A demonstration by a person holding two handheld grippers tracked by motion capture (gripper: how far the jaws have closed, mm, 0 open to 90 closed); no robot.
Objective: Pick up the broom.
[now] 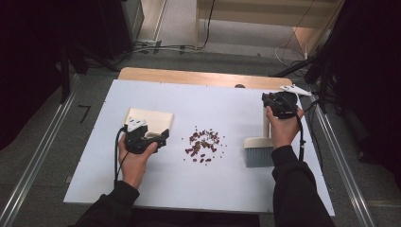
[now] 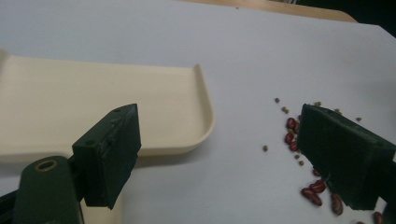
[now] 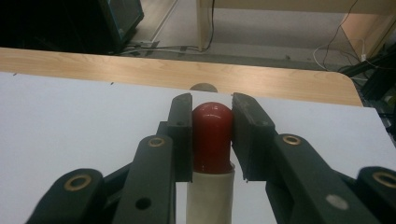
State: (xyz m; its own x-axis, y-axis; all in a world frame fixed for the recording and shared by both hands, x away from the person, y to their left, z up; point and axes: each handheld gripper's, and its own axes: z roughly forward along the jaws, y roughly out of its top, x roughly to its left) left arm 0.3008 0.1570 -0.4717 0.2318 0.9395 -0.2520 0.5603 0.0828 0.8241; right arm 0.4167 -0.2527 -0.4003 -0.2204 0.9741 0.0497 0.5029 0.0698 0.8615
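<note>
Gripping the brush [image 1: 261,144] by its red-tipped handle [image 3: 212,135], right gripper [image 3: 212,109] pinches firmly; bristles rest right of the beans [image 1: 204,144]; left gripper [image 2: 219,154] jaws spread beside the dustpan [image 2: 93,107]; brush likely light, stiff handle, slippery; hold near the tip.

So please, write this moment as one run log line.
left tool: open, beside dustpan | right tool: shut on brush handle | beans: scattered on table

Left tongs [image 1: 163,138] beside dustpan [image 1: 153,118]; right tongs [image 1: 279,105] hold brush [image 1: 259,146].
</note>
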